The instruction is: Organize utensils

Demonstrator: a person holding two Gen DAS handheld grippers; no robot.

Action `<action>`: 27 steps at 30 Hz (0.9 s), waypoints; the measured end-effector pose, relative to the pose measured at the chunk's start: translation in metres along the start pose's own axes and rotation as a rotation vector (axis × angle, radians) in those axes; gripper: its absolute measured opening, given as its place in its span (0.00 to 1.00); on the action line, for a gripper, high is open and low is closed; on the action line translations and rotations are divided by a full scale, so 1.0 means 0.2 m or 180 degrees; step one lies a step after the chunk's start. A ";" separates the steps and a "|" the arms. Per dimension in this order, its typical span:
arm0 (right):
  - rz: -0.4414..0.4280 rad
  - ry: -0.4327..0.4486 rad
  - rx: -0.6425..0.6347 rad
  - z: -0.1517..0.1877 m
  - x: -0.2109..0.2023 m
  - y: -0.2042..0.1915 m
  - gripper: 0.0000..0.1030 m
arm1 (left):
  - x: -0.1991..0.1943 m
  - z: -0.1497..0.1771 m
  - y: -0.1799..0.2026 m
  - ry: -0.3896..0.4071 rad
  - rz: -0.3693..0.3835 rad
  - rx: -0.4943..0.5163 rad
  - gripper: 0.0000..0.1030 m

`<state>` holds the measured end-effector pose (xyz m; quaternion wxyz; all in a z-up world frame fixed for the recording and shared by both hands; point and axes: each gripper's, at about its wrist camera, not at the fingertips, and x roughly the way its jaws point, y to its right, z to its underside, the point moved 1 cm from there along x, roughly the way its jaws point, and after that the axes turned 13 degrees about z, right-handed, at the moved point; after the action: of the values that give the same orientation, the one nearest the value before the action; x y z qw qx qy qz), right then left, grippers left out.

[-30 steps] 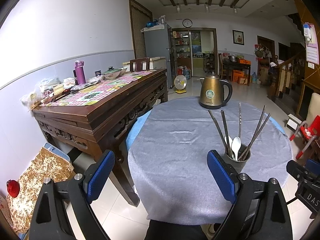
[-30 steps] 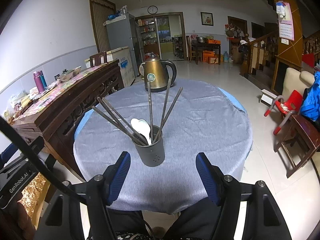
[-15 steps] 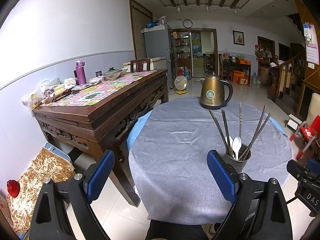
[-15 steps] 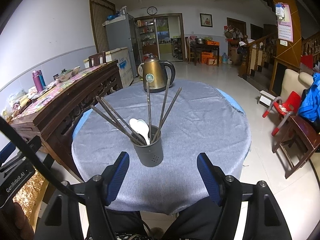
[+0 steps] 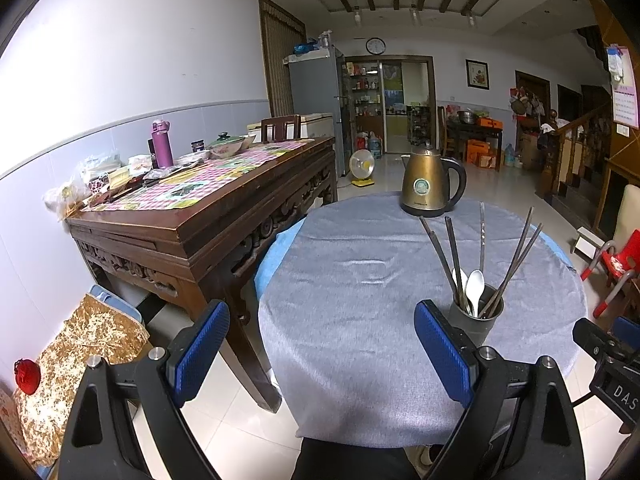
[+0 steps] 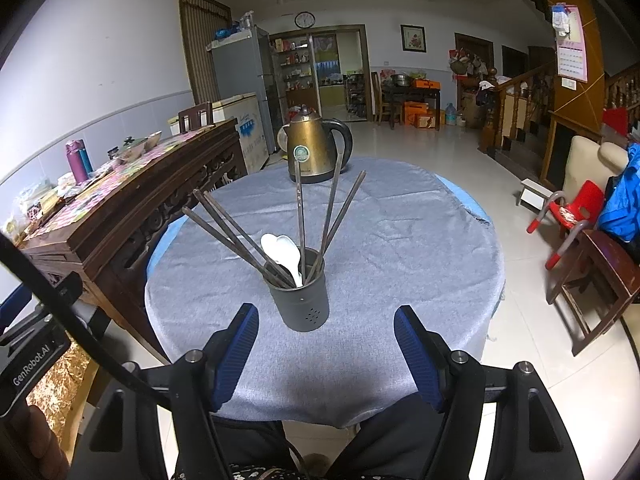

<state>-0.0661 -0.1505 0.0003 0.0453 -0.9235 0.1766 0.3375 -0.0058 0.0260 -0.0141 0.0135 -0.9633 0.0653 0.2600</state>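
Note:
A dark grey utensil holder (image 6: 303, 300) stands on the round table's grey cloth (image 6: 380, 240) near the front edge. It holds several dark chopsticks (image 6: 236, 236) fanned outward and two white spoons (image 6: 286, 252). My right gripper (image 6: 326, 350) is open and empty, just in front of the holder. In the left wrist view the holder (image 5: 476, 318) sits right of centre, partly behind the right finger. My left gripper (image 5: 320, 350) is open and empty, held over the table's front left edge.
A bronze electric kettle (image 6: 314, 146) stands at the table's far side. A carved wooden sideboard (image 5: 208, 216) with bottles and dishes runs along the left wall. A red child's chair (image 6: 568, 216) and a wooden chair (image 6: 600, 280) stand to the right.
Both grippers have shifted only slightly; the right one has eased a little toward the holder. The holder and utensils have not moved.

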 end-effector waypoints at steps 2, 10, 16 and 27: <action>-0.0003 0.0009 0.0001 0.00 0.00 0.00 0.72 | 0.00 0.00 0.00 0.0000 0.0002 0.0006 0.91; 0.0041 0.0103 -0.0045 -0.02 -0.02 -0.02 0.72 | 0.00 0.01 -0.01 -0.0015 -0.0011 -0.0011 0.91; 0.0033 0.0160 -0.0116 -0.04 -0.02 -0.06 0.72 | 0.00 -0.01 -0.06 -0.0011 -0.0044 -0.0059 0.91; 0.0008 0.0200 -0.0338 -0.09 0.03 -0.15 0.72 | 0.06 -0.02 -0.13 -0.0123 -0.0136 -0.0233 0.91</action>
<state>-0.0410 -0.1285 0.0086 -0.0097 -0.9345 0.1608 0.3173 0.0105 0.0505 -0.0178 -0.0150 -0.9591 0.0349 0.2804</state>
